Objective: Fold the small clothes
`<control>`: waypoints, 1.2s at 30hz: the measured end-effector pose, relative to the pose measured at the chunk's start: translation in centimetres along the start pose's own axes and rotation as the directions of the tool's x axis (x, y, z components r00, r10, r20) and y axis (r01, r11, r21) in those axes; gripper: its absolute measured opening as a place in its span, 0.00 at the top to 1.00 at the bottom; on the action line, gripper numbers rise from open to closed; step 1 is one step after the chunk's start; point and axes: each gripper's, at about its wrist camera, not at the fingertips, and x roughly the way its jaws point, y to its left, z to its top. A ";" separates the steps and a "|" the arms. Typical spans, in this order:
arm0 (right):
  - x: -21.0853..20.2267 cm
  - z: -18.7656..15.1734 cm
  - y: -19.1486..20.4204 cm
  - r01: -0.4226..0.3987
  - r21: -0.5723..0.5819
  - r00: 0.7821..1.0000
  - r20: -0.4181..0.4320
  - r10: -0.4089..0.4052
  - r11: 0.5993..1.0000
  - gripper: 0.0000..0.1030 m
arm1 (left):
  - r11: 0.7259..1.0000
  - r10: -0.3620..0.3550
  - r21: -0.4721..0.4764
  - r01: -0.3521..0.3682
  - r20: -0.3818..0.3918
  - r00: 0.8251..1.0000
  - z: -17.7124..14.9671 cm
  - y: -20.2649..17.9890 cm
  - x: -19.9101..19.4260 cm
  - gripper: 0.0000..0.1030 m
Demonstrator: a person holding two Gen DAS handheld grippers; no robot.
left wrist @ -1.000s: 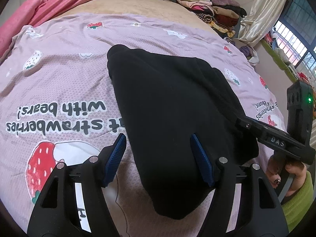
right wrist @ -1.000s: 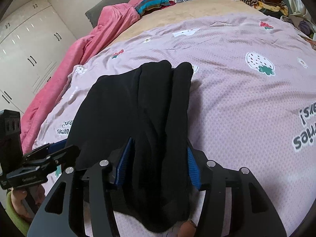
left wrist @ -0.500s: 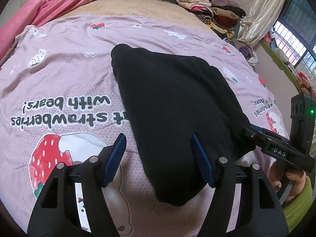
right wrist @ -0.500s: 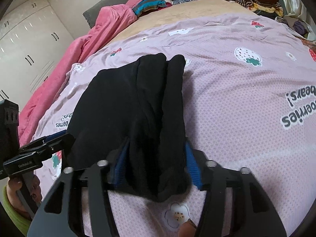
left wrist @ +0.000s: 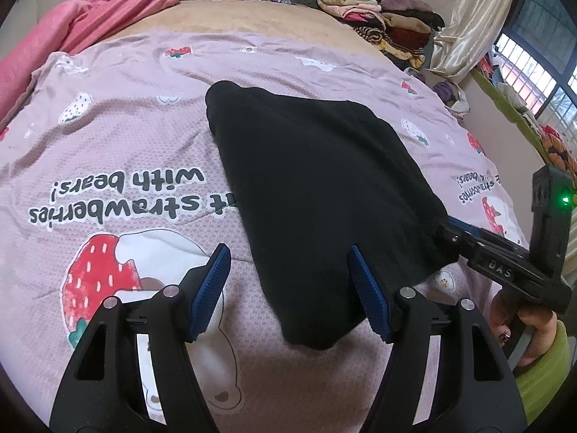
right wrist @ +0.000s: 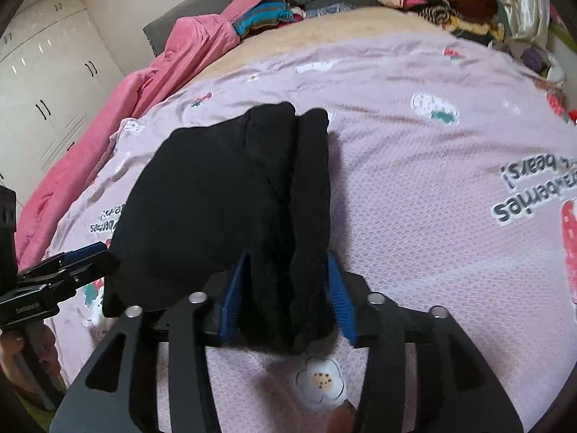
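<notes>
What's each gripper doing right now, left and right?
Left gripper: open, holding nothing, one fingertip over the black garment.
Right gripper: closed on the garment's folded near edge.

Pink strawberry-print bedsheet w/ bear pic, pink quilt bunched at far left, clothes pile far right by curtain, white wardrobe

We see a bed under a lilac strawberry-print cover, pink quilt bunched beside white wardrobe doors, clothes pile by a cream curtain, daylight through the barred window.
</notes>
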 end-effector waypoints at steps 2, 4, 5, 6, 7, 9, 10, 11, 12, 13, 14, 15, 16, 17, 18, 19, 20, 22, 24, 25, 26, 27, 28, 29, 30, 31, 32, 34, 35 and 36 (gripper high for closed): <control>-0.8 -0.2 0.4 0.023 -0.007 0.999 0.024 -0.023 1.000 0.44 | 1.000 0.000 -0.003 0.000 0.004 1.000 -0.1 0.1 -0.3 0.42; -1.7 -0.3 0.6 0.032 -0.015 0.998 0.050 -0.031 0.999 0.39 | 1.000 0.001 -0.002 -0.001 0.006 1.000 -0.3 0.0 -0.5 0.42; -2.0 -0.4 0.8 0.035 -0.019 0.998 0.058 -0.034 0.999 0.36 | 1.000 0.003 0.001 -0.003 0.009 1.000 -0.4 0.0 -0.7 0.42; -2.4 -0.4 1.0 0.040 -0.026 0.997 0.071 -0.038 0.999 0.34 | 1.000 0.003 0.002 -0.003 0.010 1.000 -0.5 0.0 -0.8 0.42; -2.8 -0.5 1.1 0.044 -0.031 0.996 0.081 -0.042 0.999 0.34 | 1.000 0.002 0.002 -0.002 0.013 1.000 -0.5 0.0 -1.0 0.42; -3.5 -0.6 1.5 0.056 -0.044 0.994 0.099 -0.051 0.997 0.33 | 1.000 0.005 0.001 -0.005 0.018 1.000 -0.7 0.0 -1.4 0.35; -3.8 -0.7 1.6 0.060 -0.047 0.993 0.106 -0.055 0.997 0.31 | 1.000 0.005 0.001 -0.005 0.025 1.000 -0.8 0.0 -1.6 0.29; -4.1 -0.7 1.8 0.061 -0.050 0.992 0.112 -0.055 0.997 0.25 | 1.000 0.005 0.002 -0.005 0.029 1.000 -0.9 -0.1 -1.8 0.29; -4.4 -0.8 1.9 0.060 -0.054 0.991 0.121 -0.053 0.997 0.24 | 1.000 0.006 0.005 -0.006 0.033 0.999 -1.0 -0.2 -2.1 0.29; -4.6 -0.9 2.1 0.062 -0.057 0.991 0.126 -0.054 0.996 0.24 | 1.000 0.005 0.007 -0.005 0.036 0.999 -1.0 -0.3 -2.2 0.29; -4.8 -1.0 2.2 0.068 -0.060 0.990 0.129 -0.060 0.996 0.23 | 1.000 0.004 0.008 -0.005 0.039 0.999 -1.0 -0.3 -2.4 0.29; -5.1 -1.0 2.4 0.076 -0.063 0.989 0.135 -0.067 0.995 0.20 | 1.000 0.004 0.009 -0.004 0.043 0.999 -1.1 -0.3 -2.6 0.28; -5.2 -1.1 2.5 0.080 -0.064 0.988 0.139 -0.070 0.995 0.19 | 1.000 0.003 0.008 -0.004 0.046 0.999 -1.1 -0.4 -2.8 0.24; -5.4 -1.1 2.6 0.083 -0.065 0.987 0.144 -0.073 0.994 0.18 | 1.000 0.006 0.007 -0.006 0.050 0.999 -1.2 -0.3 -3.0 0.21; -5.6 -1.2 2.7 0.088 -0.064 0.986 0.150 -0.077 0.994 0.16 | 1.000 0.008 0.007 -0.008 0.055 0.998 -1.2 -0.4 -3.1 0.18; -5.8 -1.2 2.7 0.091 -0.062 0.985 0.153 -0.081 0.994 0.15 | 1.000 0.012 0.008 -0.013 0.058 0.998 -1.2 -0.4 -3.2 0.16; -6.0 -1.2 2.7 0.095 -0.060 0.984 0.157 -0.084 0.994 0.12 | 1.000 0.017 0.009 -0.017 0.059 0.998 -1.2 -0.4 -3.3 0.15; -6.3 -1.3 2.7 0.099 -0.058 0.982 0.164 -0.088 0.993 0.10 | 0.999 0.031 0.007 -0.032 0.062 0.998 -1.3 -0.3 -3.5 0.09; -6.7 -1.4 2.8 0.109 -0.056 0.981 0.168 -0.098 0.992 0.07 | 1.000 0.031 0.005 -0.031 0.058 0.998 -1.4 -0.3 -3.7 0.09; -6.9 -1.4 2.8 0.112 -0.057 0.980 0.170 -0.101 0.992 0.07 | 1.000 0.030 0.002 -0.030 0.059 0.998 -1.5 -0.3 -3.9 0.09; -7.1 -1.5 2.9 0.111 -0.059 0.980 0.174 -0.099 0.992 0.06 | 0.999 0.033 0.001 -0.033 0.060 0.998 -1.5 -0.3 -4.0 0.09; -7.3 -1.6 3.0 0.113 -0.060 0.979 0.177 -0.101 0.992 0.06 | 0.999 0.039 0.001 -0.039 0.062 0.997 -1.5 -0.3 -4.1 0.09; -7.4 -1.6 3.1 0.116 -0.061 0.978 0.179 -0.104 0.991 0.06 | 0.999 0.045 0.002 -0.045 0.063 0.997 -1.7 -0.3 -4.2 0.09; -7.7 -1.8 3.3 0.121 -0.064 0.977 0.186 -0.107 0.991 0.05 | 0.999 0.046 0.001 -0.046 0.064 0.997 -1.7 -0.3 -4.3 0.09; -7.9 -1.9 3.4 0.123 -0.067 0.975 0.192 -0.108 0.990 0.05 | 0.999 0.046 0.002 -0.046 0.064 0.997 -1.8 -0.3 -4.4 0.09; -8.1 -2.0 3.7 0.126 -0.069 0.974 0.200 -0.110 0.990 0.05 | 0.999 0.046 0.002 -0.046 0.064 0.997 -1.8 -0.3 -4.4 0.09; -8.4 -2.2 3.9 0.132 -0.071 0.971 0.209 -0.115 0.989 0.04 | 0.999 0.048 0.003 -0.048 0.067 0.997 -2.0 -0.3 -4.6 0.09; -8.8 -2.5 4.3 0.141 -0.072 0.967 0.224 -0.122 0.987 0.04 | 0.999 0.050 0.005 -0.050 0.071 0.996 -2.2 -0.4 -4.9 0.09; -9.0 -2.7 4.5 0.143 -0.071 0.965 0.232 -0.123 0.987 0.04 | 0.999 0.050 0.008 -0.051 0.075 0.996 -2.4 -0.4 -5.2 0.09; -9.4 -3.0 4.8 0.146 -0.071 0.962 0.244 -0.124 0.987 0.04 | 0.999 0.052 0.010 -0.053 0.080 0.995 -2.6 -0.4 -5.4 0.09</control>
